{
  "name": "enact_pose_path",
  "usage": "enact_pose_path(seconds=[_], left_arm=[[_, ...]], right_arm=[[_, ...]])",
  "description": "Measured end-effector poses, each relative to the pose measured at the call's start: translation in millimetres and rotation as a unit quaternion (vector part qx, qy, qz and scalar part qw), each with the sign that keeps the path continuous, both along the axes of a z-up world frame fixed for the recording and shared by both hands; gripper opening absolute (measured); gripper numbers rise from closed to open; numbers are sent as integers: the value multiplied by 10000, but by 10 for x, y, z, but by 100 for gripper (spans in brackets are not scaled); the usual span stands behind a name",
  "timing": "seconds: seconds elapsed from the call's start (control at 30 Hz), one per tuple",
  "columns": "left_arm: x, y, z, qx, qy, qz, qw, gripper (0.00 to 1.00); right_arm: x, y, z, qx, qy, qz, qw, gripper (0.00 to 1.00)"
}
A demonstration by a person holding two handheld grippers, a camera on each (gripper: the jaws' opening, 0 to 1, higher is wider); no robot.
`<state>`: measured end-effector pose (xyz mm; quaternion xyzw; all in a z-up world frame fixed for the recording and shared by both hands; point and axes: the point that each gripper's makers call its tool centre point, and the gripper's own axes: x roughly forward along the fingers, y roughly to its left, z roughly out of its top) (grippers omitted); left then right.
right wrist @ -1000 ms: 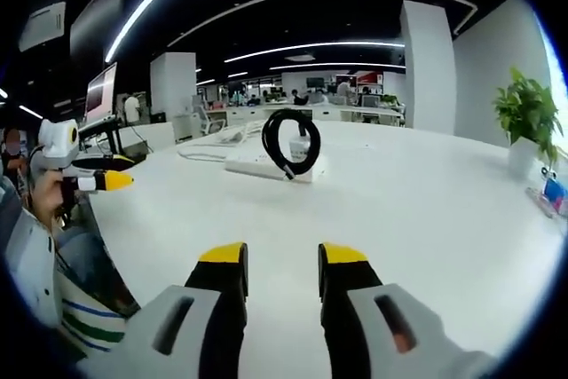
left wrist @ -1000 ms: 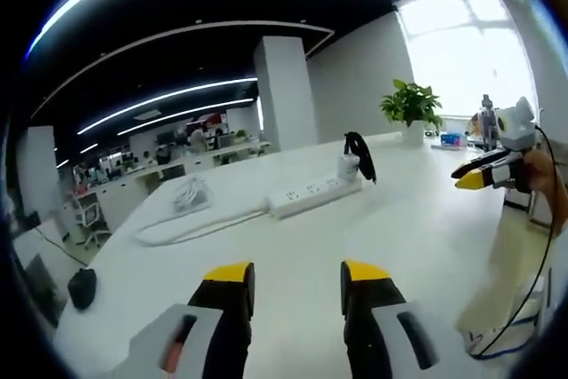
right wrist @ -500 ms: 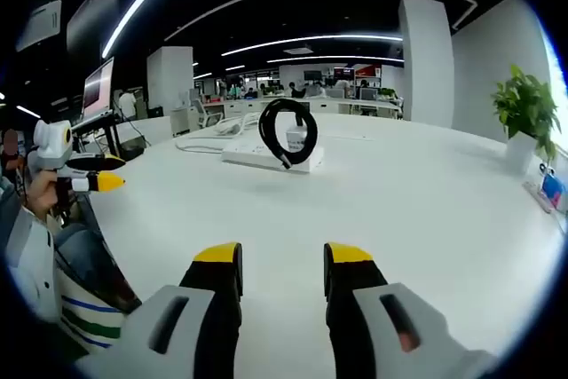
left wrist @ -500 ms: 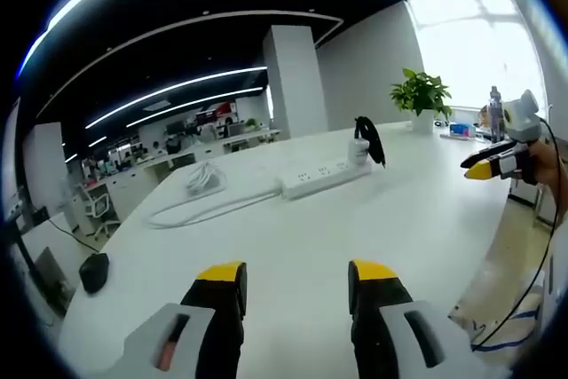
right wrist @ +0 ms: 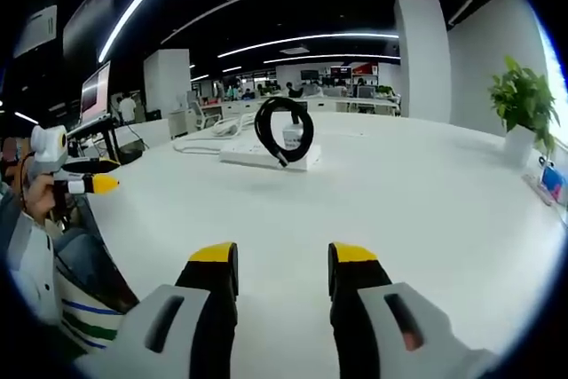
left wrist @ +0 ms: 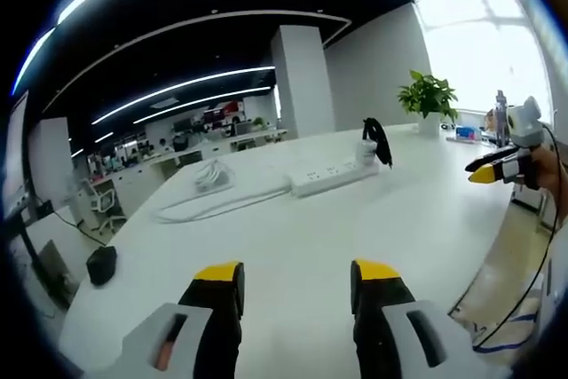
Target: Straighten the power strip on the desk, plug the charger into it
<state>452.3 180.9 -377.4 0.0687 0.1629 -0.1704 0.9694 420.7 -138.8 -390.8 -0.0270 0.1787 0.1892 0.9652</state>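
- The left gripper hangs over the near part of the white counter, its yellow-tipped jaws spread with nothing between them.
- The right gripper is likewise spread and empty, above bare counter.
- Well ahead of both lies the white power strip, flat on the counter; in the right gripper view the power strip is seen end-on.
- The charger stands at the strip's far right end in the left gripper view, its black cable coil hanging beside it; from the right gripper view the charger shows through the loop of the coil.
- The strip's white cord trails left across the counter.
- A potted plant sits far back; a dark mouse lies at the left edge.
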Motion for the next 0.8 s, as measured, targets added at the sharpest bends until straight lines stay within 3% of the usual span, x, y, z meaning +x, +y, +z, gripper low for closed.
enact_pose_path(seconds=[0.8], left_arm=[[-25, -18, -46, -22, 77, -2, 10000, 49]], right_arm=[[62, 78, -51, 56, 130, 138, 9998, 40]])
